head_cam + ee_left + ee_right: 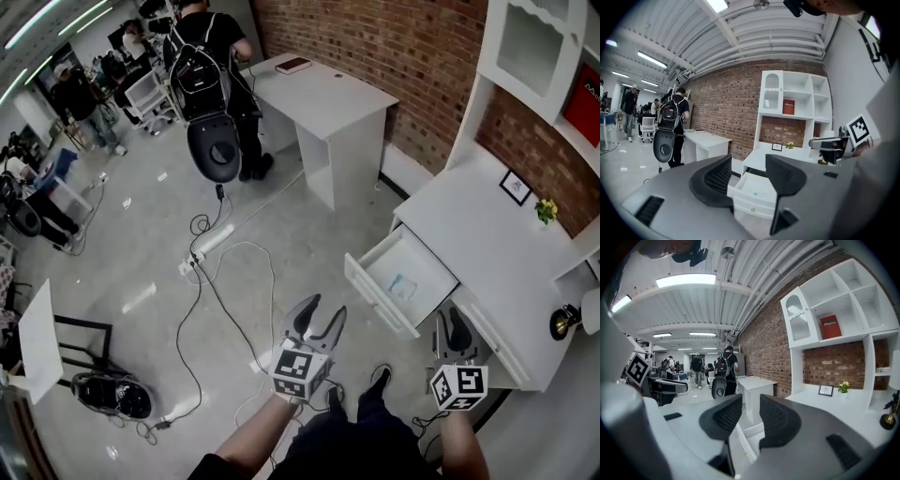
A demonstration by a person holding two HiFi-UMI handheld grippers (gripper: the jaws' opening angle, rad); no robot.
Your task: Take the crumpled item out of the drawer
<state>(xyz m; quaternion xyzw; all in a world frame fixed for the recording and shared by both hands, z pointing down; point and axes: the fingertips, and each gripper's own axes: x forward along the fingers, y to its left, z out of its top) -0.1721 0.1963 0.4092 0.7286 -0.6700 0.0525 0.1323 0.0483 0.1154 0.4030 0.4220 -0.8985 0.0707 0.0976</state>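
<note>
Drawer (pixel 377 298) stands open, crumpled item (pixel 403 287) lies inside. Left gripper (pixel 323 310) and right gripper (pixel 450 320) hover near it, jaws wide apart, holding nothing.

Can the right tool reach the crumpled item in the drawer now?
Probably yes: the drawer stands open, nothing covers the crumpled item, and the open, empty right tool hangs close by.

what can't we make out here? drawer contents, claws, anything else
- Head view: the crumpled item is too small; it is only a pale patch in the open drawer, shape and material unclear.
- Left gripper view: the same item is just a tiny bluish speck.
- Right gripper view: the drawer's inside is hidden behind the right claw, whose own jaws block it.
- Head view: the framed picture is too small to read.
</note>
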